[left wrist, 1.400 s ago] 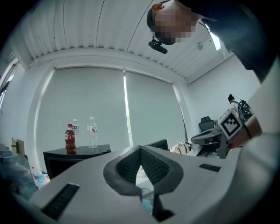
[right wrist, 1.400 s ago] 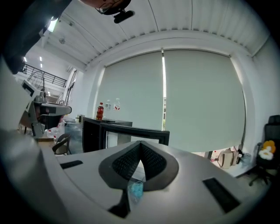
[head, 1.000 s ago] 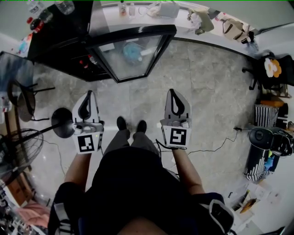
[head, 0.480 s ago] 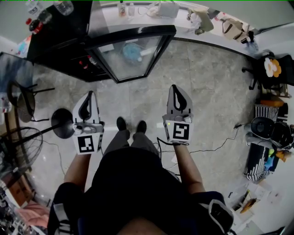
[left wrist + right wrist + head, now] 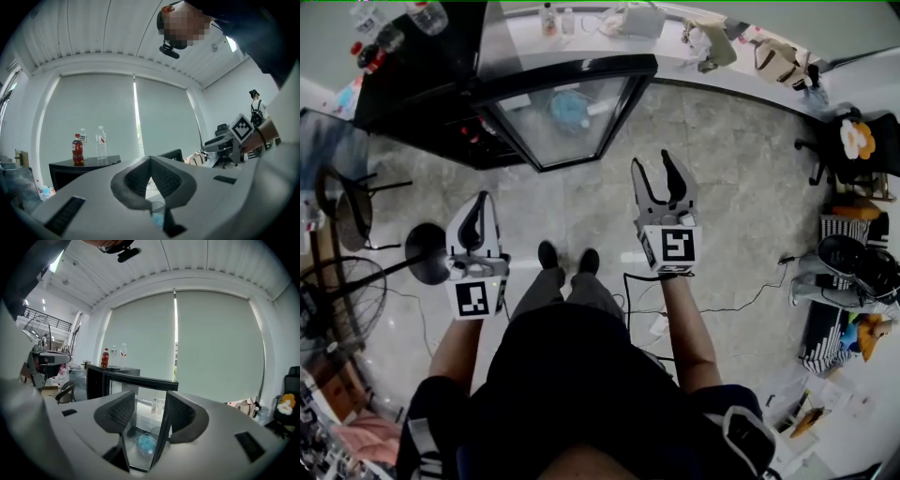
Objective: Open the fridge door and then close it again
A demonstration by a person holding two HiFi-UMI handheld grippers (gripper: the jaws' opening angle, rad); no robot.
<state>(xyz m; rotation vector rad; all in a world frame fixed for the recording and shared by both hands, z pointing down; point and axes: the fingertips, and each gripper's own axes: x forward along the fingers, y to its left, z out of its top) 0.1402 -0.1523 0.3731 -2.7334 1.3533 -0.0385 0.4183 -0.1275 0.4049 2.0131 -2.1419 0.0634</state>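
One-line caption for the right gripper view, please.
Right tool, jaws just opening and empty, lined up on the open black-framed glass fridge door.

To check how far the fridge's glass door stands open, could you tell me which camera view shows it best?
The head view: the whole glass door shows from above, swung out from the fridge. The right gripper view shows its top edge and part of the pane; the left gripper view, only a corner.
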